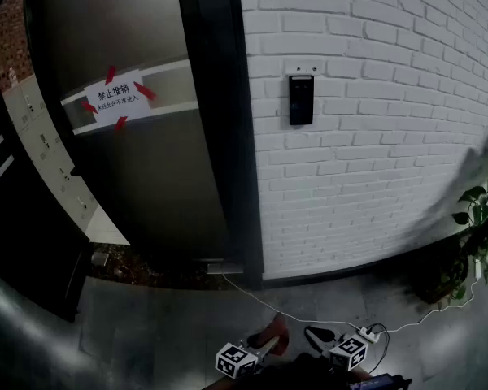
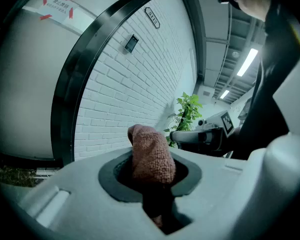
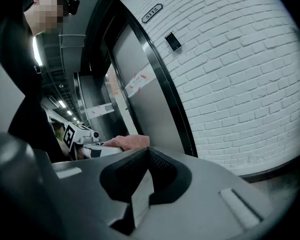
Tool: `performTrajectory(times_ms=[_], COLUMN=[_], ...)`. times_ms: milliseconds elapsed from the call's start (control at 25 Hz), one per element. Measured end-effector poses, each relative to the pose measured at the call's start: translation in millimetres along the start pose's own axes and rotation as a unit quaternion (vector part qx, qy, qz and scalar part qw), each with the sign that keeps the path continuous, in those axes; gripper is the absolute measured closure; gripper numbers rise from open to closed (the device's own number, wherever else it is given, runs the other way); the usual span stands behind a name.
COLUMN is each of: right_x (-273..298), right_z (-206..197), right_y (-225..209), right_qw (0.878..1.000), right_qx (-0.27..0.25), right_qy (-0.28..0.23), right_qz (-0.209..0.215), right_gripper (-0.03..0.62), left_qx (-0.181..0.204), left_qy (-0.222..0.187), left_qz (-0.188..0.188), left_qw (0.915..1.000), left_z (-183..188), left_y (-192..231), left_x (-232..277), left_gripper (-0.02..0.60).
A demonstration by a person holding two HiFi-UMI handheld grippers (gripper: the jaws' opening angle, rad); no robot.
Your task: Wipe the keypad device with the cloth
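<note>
The keypad device [image 1: 301, 100] is a small black panel mounted high on the white brick wall [image 1: 374, 136]; it also shows far off as the keypad device [image 2: 131, 43] and the keypad device [image 3: 173, 41]. My left gripper [image 1: 275, 333] is low at the bottom, well below the device, shut on a reddish-brown cloth [image 1: 276, 330]. In the left gripper view the cloth [image 2: 151, 156] sticks up from the left gripper [image 2: 151, 170]. My right gripper [image 1: 315, 332] hangs beside it; in its own view the right gripper [image 3: 146, 156] has its jaws together with nothing between them.
A dark-framed metal door [image 1: 146, 169] with a taped paper notice [image 1: 118, 97] stands left of the wall. A white cable [image 1: 268, 301] runs across the floor to a power strip [image 1: 368, 334]. A potted plant [image 1: 481, 226] stands at the right.
</note>
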State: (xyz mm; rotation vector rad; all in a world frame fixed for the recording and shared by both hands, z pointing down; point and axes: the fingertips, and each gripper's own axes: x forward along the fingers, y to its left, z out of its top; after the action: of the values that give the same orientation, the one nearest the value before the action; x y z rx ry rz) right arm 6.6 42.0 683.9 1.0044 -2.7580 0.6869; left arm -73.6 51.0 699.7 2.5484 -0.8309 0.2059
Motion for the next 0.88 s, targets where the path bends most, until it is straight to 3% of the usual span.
performTrajectory(times_ms=[320, 880], right_x=[16, 44], right_z=[1, 83], right_y=[-32, -150], right_qw=[1.000, 0.998], right_qx=[0.012, 0.003], right_qy=[0.012, -0.003], right_qz=[0.021, 0.056], right_gripper=[0.592, 0.592], left_qx=[-0.013, -0.021], left_qy=[0.008, 0.002], left_qz=[0.029, 0.062], left_qw=[0.9995, 0.9979], left_z=[2, 77], left_y=[16, 65], left_x=[18, 128], left_gripper=[0.504, 0.504])
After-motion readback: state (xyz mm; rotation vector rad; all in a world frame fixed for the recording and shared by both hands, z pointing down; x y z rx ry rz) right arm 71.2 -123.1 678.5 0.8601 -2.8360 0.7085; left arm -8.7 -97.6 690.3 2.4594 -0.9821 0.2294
